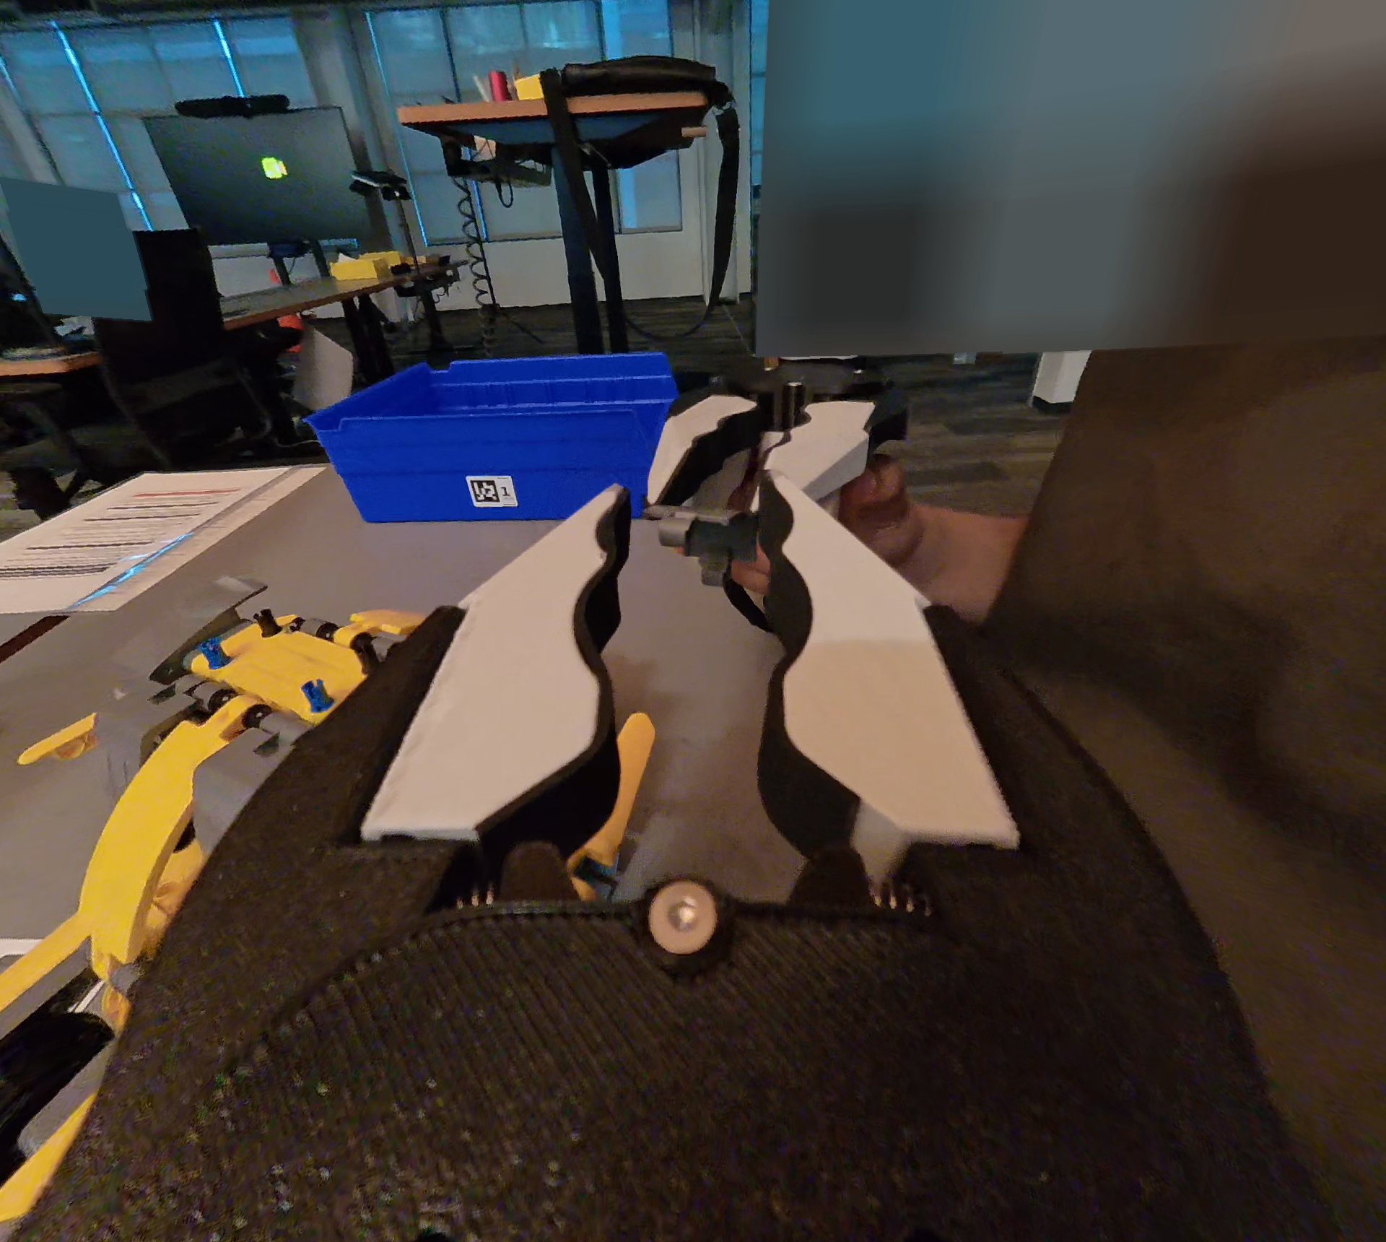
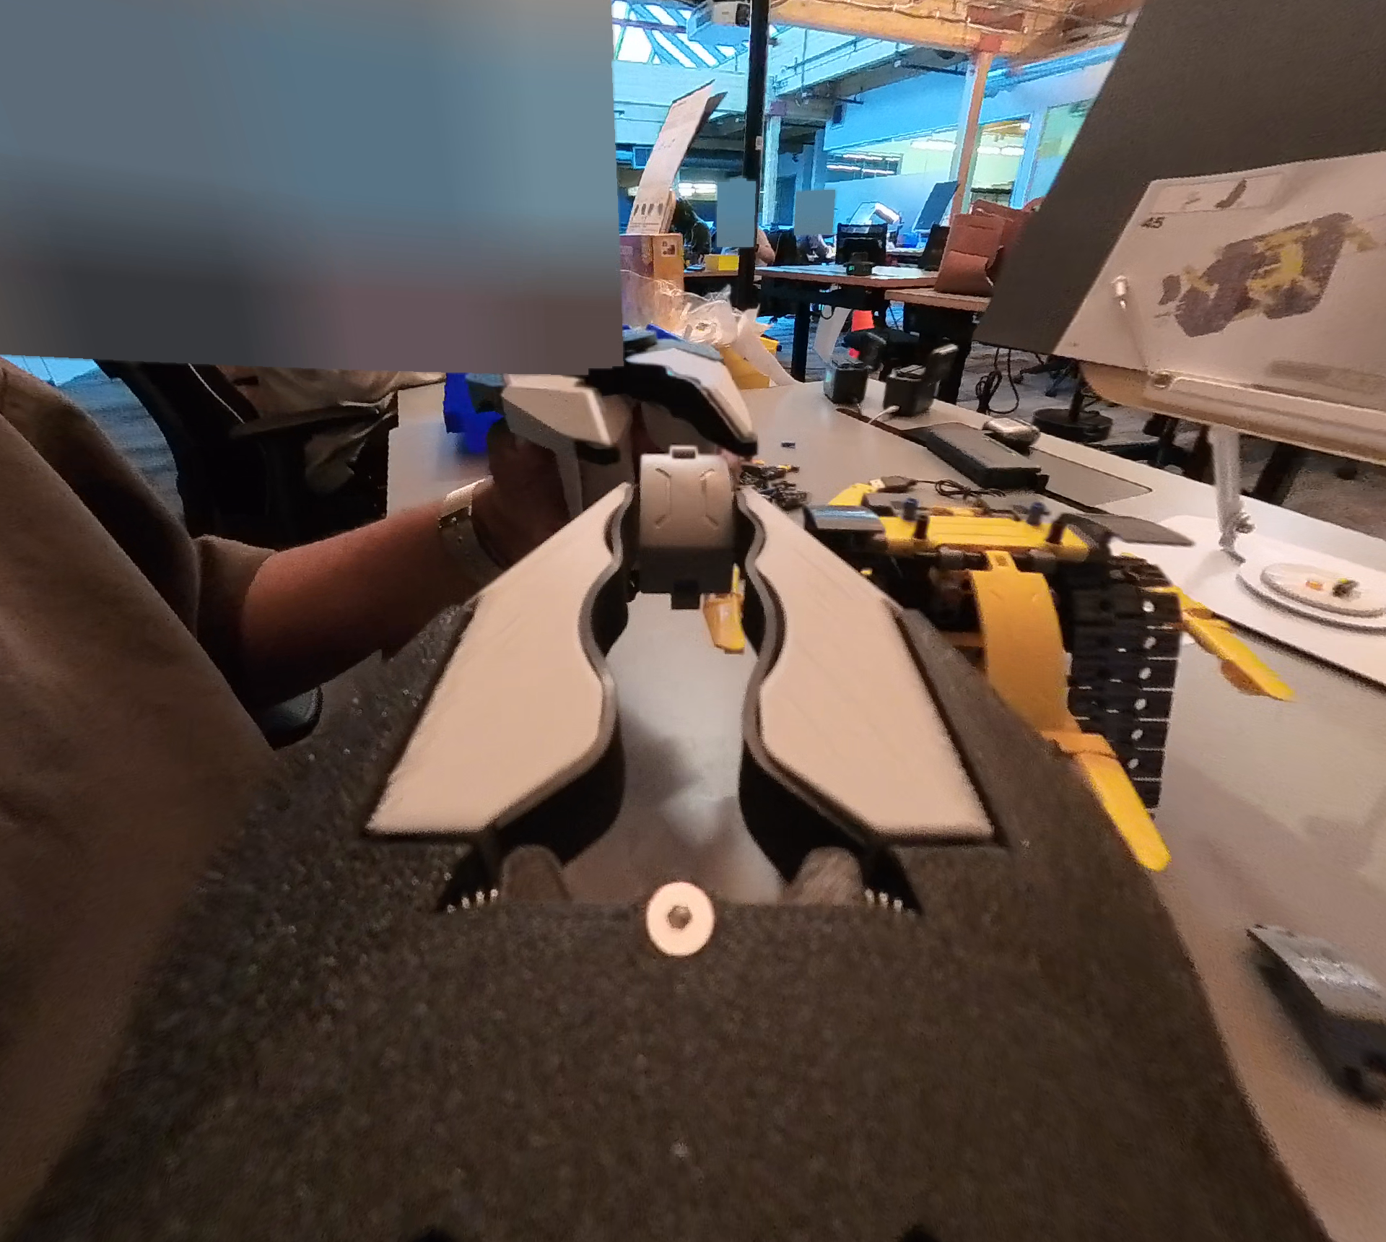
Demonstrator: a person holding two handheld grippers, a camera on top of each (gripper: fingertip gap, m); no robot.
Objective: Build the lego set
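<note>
My right gripper [image 2: 688, 495] is shut on a light grey curved brick part [image 2: 682, 519] and holds it above the grey table [image 2: 1237, 831]. In the left wrist view the same part [image 1: 701, 534] shows its dark grey side, with the right gripper [image 1: 750, 456] behind it. My left gripper [image 1: 697, 495] has its jaws apart, one fingertip on each side of that part. A narrow gap shows at its left fingertip [image 1: 611, 516], and I cannot tell whether the right one touches. The left gripper [image 2: 660, 433] faces mine just beyond the part.
A yellow and black brick vehicle [image 2: 1050, 591] stands on the table right of the grippers and shows in the left wrist view [image 1: 262, 666]. Also here are a blue bin [image 1: 495, 433], a printed sheet [image 1: 127, 531], an instruction booklet on a stand [image 2: 1237, 276], a white dish [image 2: 1320, 587] and a loose dark piece [image 2: 1320, 1003]. Both grippers' tips are close together, under 4 cm apart.
</note>
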